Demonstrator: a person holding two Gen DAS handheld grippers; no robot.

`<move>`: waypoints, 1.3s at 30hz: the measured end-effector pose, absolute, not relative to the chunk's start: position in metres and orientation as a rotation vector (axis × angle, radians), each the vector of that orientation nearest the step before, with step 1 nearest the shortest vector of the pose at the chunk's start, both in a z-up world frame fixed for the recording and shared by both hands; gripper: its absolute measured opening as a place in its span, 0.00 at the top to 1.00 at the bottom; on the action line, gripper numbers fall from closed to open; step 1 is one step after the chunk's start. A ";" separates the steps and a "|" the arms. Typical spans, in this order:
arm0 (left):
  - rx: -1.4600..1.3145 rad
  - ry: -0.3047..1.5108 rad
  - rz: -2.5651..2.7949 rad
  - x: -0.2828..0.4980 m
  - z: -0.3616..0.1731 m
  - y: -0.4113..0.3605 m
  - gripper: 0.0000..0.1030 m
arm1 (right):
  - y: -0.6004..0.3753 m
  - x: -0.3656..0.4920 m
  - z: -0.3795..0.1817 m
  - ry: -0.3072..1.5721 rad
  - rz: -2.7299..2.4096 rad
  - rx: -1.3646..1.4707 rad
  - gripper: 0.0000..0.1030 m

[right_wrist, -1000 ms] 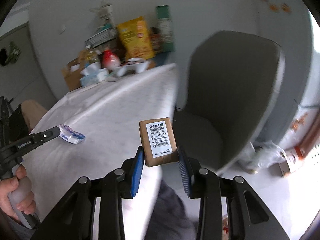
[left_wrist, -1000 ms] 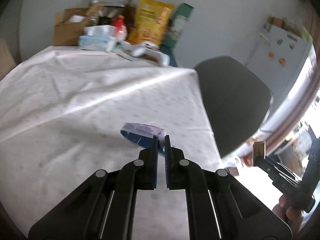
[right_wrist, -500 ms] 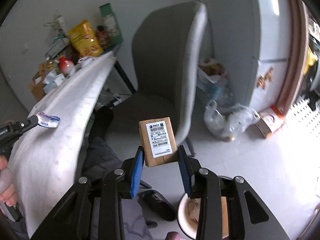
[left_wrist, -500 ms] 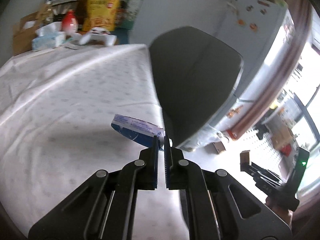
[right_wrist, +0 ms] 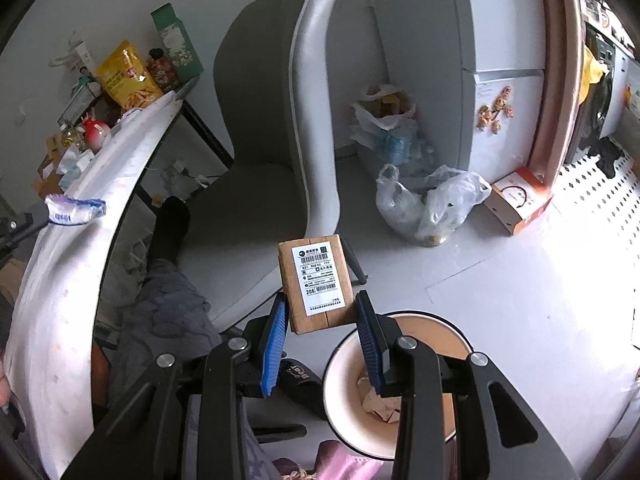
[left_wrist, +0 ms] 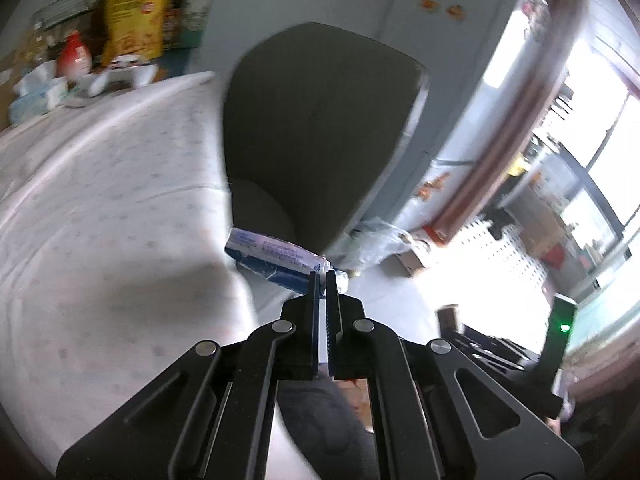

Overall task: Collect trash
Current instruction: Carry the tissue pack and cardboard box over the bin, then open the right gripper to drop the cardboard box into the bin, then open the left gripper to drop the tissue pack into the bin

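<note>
My left gripper (left_wrist: 323, 276) is shut on a blue and white wrapper (left_wrist: 272, 258), held at the table's right edge, over the gap to the chair. The wrapper also shows in the right wrist view (right_wrist: 74, 210). My right gripper (right_wrist: 322, 308) is shut on a small brown cardboard box (right_wrist: 316, 284) with a white barcode label, held above the floor beside a round white bin (right_wrist: 404, 384). The bin holds crumpled paper and sits just below and right of the box.
A grey chair (right_wrist: 288, 128) stands next to the table with the white cloth (left_wrist: 100, 208). Food packets and boxes (left_wrist: 132, 16) crowd the table's far end. Plastic bags (right_wrist: 424, 204) and a small carton (right_wrist: 516, 200) lie on the floor by the fridge (right_wrist: 500, 52). A person's legs (right_wrist: 160, 312) are under the table.
Both grippers swung right, away from the table, with their loads. The right gripper dropped low; the white bin came fully into view under the box.
</note>
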State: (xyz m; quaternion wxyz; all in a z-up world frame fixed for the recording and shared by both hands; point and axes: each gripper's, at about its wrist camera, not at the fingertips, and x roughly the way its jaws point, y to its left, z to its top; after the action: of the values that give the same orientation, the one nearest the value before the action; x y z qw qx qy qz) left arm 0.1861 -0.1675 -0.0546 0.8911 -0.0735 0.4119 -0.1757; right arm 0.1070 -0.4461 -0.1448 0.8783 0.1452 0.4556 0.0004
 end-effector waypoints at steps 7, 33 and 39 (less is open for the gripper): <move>-0.083 0.920 -0.522 0.175 -0.070 -0.241 0.97 | -0.482 0.086 -0.164 0.975 -0.065 0.359 0.65; 0.003 1.082 -0.693 0.167 -0.128 -0.344 0.29 | -0.568 0.007 -0.109 0.906 -0.271 0.328 0.25; -0.029 1.034 -0.660 0.161 -0.100 -0.321 0.10 | -0.549 0.004 -0.080 0.868 -0.231 0.298 0.12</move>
State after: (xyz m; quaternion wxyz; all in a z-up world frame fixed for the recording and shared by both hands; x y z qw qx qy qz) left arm 0.1614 -0.3207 -0.1004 0.8176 -0.0138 0.4851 -0.3099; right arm 0.0045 -0.5491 -0.0800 0.8902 0.1433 0.4180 -0.1111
